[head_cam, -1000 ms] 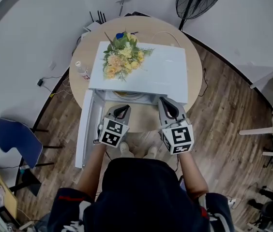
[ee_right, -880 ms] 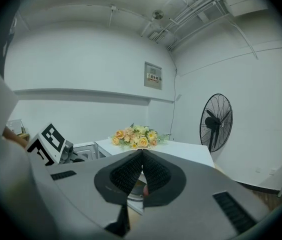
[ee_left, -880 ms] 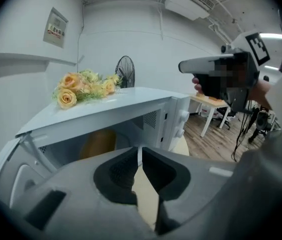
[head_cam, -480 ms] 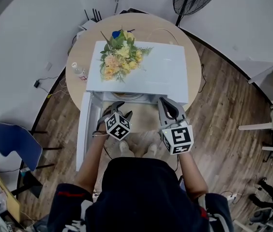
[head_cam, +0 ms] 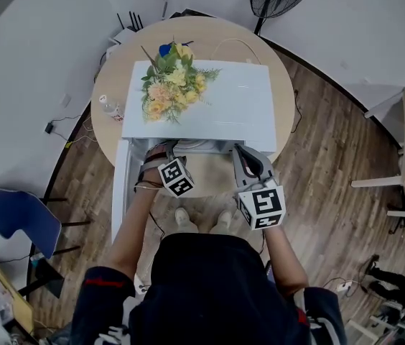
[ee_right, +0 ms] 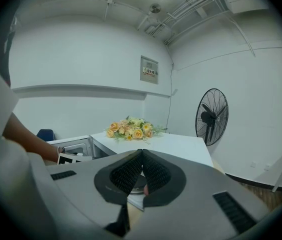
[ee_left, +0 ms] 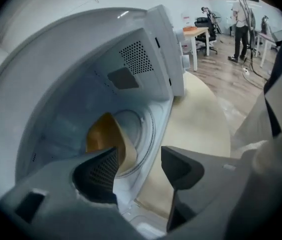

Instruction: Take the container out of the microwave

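Wood-plank floor (head_cam: 332,157) surrounds a round beige table (head_cam: 285,99), where a white microwave (head_cam: 238,106) sits with its door (head_cam: 120,185) swung open at the left and a bouquet of yellow flowers (head_cam: 165,85) on its roof. A person stands at the near side with a two-jaw gripper in each hand.

At right, the right gripper (ee_right: 142,156) hangs just in front of the oven, jaws pressed together on nothing. At left, the left gripper (ee_left: 140,159) noses down into the cavity. Its jaws have just been opening and now stand wide apart, with only the oven floor between them and nothing touching the pads.

An amber container (ee_left: 103,136) rests inside the microwave on the glass turntable (ee_left: 141,129), just beyond the gripper's left jaw, which partly hides it.

Judging by its thin pale rim, the container is probably light and somewhat flexible, and may slide easily on the glass. The near wall just under the rim looks the best place to pinch, squeezing gently so it does not buckle or tip any contents.
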Demonstrator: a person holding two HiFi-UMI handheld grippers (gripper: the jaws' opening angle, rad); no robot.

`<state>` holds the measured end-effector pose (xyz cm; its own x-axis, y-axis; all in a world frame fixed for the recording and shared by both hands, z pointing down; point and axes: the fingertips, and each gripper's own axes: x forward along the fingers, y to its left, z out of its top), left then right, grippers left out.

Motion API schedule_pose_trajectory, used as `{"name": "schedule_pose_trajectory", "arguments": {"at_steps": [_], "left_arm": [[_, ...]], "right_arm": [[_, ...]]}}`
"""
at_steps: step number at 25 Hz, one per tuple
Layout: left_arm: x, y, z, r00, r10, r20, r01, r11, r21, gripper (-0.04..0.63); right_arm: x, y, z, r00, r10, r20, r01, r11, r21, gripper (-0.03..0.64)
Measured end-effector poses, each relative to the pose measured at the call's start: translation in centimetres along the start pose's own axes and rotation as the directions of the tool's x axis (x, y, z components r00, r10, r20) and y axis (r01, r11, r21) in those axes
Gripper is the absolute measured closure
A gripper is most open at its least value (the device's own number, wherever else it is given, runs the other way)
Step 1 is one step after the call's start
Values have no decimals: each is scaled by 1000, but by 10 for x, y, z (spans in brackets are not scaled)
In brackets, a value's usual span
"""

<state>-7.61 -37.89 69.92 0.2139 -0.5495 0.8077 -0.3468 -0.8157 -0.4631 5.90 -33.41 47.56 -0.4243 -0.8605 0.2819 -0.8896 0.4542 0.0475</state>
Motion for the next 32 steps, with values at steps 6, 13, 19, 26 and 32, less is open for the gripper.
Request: {"name": "schedule_pose_trajectory", "arguments": {"at_steps": [6, 13, 19, 26, 32], "left_arm": [[21, 11, -9, 998, 27, -58, -25, 999, 45, 330], [35, 13, -19, 994, 12, -112, 2, 993, 118, 330], [38, 11, -18, 993, 15, -119, 4, 986, 164, 413], [33, 13, -17, 992, 26, -123, 0, 978, 210, 525], [25, 4, -18, 992, -5, -130, 34, 975, 221, 549]], "right_arm": [[2, -3, 1, 1000, -10, -6, 10, 1000, -5, 609], [1, -2, 1, 1000, -11, -9, 11, 1000, -11, 609], [1, -1, 0, 1000, -7, -12, 6, 1000, -10, 607], [-2, 1, -1, 1000, -5, -15, 5, 1000, -7, 609], [-4, 0, -2, 1000, -1, -10, 1, 1000, -5, 609]]}}
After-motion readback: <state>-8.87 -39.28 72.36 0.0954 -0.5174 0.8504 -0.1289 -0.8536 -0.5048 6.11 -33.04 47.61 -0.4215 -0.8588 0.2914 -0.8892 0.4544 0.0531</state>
